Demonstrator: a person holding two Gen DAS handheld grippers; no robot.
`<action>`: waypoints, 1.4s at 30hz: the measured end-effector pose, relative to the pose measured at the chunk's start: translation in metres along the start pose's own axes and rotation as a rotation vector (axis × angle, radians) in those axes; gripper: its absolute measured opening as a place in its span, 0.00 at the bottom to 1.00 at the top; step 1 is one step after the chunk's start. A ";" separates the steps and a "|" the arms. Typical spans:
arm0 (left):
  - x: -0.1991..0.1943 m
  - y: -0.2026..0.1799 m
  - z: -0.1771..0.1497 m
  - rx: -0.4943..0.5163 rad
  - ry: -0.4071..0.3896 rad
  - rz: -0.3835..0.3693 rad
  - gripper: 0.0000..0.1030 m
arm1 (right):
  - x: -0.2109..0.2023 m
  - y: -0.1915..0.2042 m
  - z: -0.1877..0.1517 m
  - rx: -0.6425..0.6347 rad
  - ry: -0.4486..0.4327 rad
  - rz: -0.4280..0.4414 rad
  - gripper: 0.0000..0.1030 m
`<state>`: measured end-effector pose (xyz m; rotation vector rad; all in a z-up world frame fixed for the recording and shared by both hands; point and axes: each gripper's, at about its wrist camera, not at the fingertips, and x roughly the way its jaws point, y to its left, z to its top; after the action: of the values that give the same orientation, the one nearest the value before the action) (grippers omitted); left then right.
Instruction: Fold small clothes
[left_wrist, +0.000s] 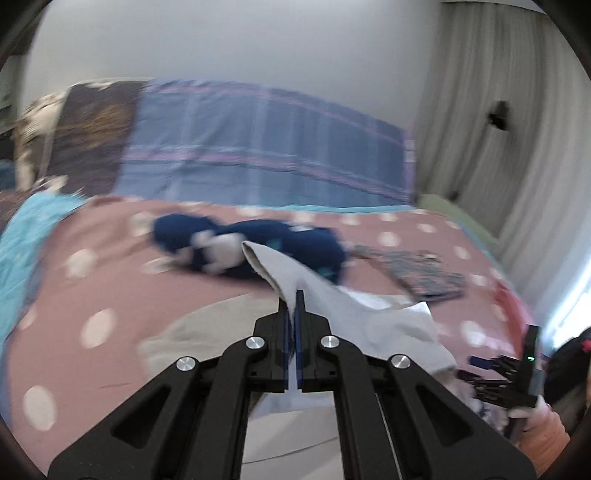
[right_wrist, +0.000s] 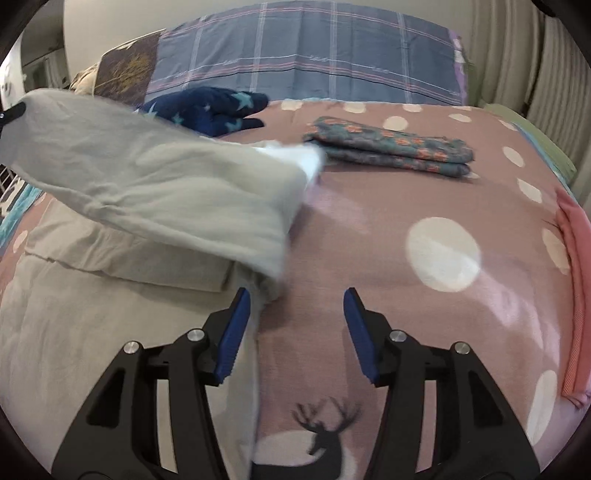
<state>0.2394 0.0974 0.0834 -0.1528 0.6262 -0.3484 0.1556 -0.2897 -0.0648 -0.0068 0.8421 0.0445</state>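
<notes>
My left gripper (left_wrist: 294, 295) is shut on the edge of a light grey garment (left_wrist: 369, 314) and holds it lifted above the bed. In the right wrist view the same grey garment (right_wrist: 155, 177) hangs in a raised fold from the upper left, its lower part lying flat on the blanket. My right gripper (right_wrist: 297, 295) is open and empty, just right of the garment's lower edge. The right gripper also shows in the left wrist view (left_wrist: 517, 373) at the far right.
A pink polka-dot blanket (right_wrist: 406, 229) covers the bed. A folded floral garment (right_wrist: 391, 151) lies at the back right. A dark blue star-print garment (right_wrist: 207, 110) lies crumpled at the back. A plaid pillow (right_wrist: 314, 62) stands behind; curtains (left_wrist: 498, 147) hang right.
</notes>
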 end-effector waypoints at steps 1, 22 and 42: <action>0.001 0.012 -0.002 -0.015 0.012 0.024 0.02 | 0.002 0.003 0.001 -0.003 0.003 0.009 0.52; 0.069 0.061 -0.116 -0.024 0.266 0.295 0.40 | 0.015 0.018 -0.004 -0.016 -0.004 0.037 0.07; 0.039 0.048 -0.127 -0.009 0.180 0.284 0.48 | 0.021 -0.023 -0.002 0.225 0.005 0.098 0.04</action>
<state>0.2059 0.1235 -0.0517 -0.0393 0.8160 -0.0846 0.1685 -0.3120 -0.0820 0.2464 0.8483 0.0414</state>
